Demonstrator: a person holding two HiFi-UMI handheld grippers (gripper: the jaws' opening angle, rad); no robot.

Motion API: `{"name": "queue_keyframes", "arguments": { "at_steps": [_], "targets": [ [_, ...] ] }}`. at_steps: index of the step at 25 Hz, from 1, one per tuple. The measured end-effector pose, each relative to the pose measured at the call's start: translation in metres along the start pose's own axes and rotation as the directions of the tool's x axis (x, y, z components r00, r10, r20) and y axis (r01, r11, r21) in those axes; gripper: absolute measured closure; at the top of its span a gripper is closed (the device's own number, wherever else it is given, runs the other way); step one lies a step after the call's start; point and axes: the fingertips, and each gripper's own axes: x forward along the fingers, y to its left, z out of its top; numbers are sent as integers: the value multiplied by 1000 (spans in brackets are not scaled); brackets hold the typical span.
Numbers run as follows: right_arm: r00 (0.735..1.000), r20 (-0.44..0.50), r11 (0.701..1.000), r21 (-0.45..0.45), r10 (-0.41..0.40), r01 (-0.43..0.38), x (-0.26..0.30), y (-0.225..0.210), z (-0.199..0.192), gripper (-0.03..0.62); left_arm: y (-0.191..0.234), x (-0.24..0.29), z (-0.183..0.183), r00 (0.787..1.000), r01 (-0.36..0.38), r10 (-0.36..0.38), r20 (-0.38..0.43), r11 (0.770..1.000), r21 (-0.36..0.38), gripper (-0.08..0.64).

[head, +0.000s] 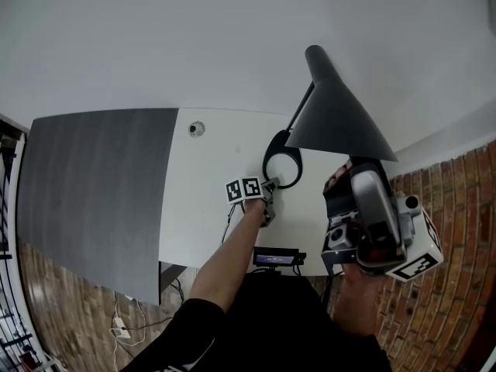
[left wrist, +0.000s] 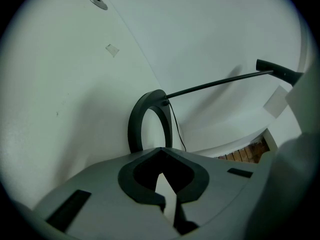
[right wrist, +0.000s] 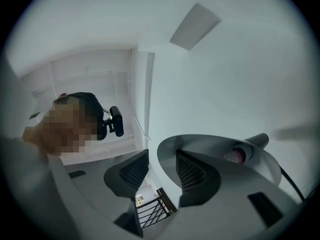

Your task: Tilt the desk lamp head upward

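A black desk lamp stands on the white desk [head: 201, 208]. Its cone shade [head: 333, 107] hangs high over the ring base [head: 283, 161]. My left gripper [head: 269, 191] is shut and empty, its tips at the ring's near left side. In the left gripper view the shut gripper [left wrist: 160, 151] points at the ring base [left wrist: 150, 119], and the thin stem [left wrist: 215, 84] slants up to the right. My right gripper [head: 353, 169] is raised to the shade's lower rim. In the right gripper view the gripper [right wrist: 162, 164] is open with the rim of the shade [right wrist: 220, 149] between the jaws; the bulb [right wrist: 235, 156] shows inside.
A dark grey panel [head: 101, 184] adjoins the desk on the left. A round grommet [head: 197, 129] sits near the desk's far edge. A small device with a lit screen [head: 275, 258] is at the near edge. Brick floor [head: 457, 231] lies to the right. The lamp's cord [left wrist: 177, 134] trails from the base.
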Motion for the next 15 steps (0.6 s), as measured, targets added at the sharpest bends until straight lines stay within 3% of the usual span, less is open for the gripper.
{"name": "queue_keyframes", "arguments": {
  "at_steps": [15],
  "targets": [
    [1000, 9, 999, 31, -19, 19, 10, -2, 11, 417, -1, 1, -1, 999, -9, 9, -35, 1000, 7, 551]
  ]
}}
